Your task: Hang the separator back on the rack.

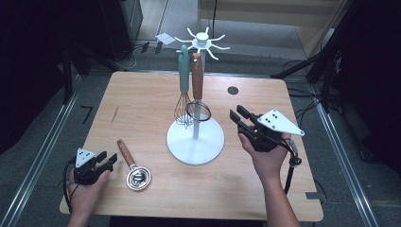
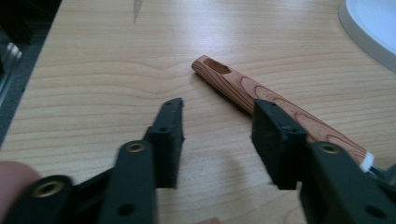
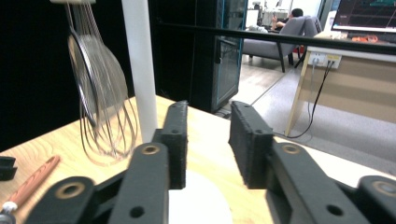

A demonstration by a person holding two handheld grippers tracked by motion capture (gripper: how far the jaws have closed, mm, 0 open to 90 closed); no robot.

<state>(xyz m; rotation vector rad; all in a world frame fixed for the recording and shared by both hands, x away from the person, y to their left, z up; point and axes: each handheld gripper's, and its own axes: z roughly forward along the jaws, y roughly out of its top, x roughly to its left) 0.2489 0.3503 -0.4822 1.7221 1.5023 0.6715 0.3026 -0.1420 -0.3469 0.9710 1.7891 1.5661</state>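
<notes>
looks like the job is hanging utensils on the white rack (image 1: 195, 142), and the next one up is the wood-handled strainer (image 1: 134, 169) lying flat on the table (image 1: 142, 94). that's my guess, since nothing says so.

the left gripper (image 1: 105, 160) sits low with its jaws spread and nothing between them. the strainer's handle (image 2: 275, 107) lies just ahead of it and off toward its right jaw, not yet between the two. the mesh end is further over on that same side.

the right gripper (image 1: 240, 115) hovers beside the rack, jaws also apart and empty, with the whisk (image 3: 100, 93) hanging just ahead on its left and the post close behind it.

if i were doing it, i'd slide the left one sideways until the handle is centred, then pinch mid-handle, leaving the hanging hole (image 2: 217, 66) free. can't quite tell from here whether the right jaw already touches the wood.
</notes>
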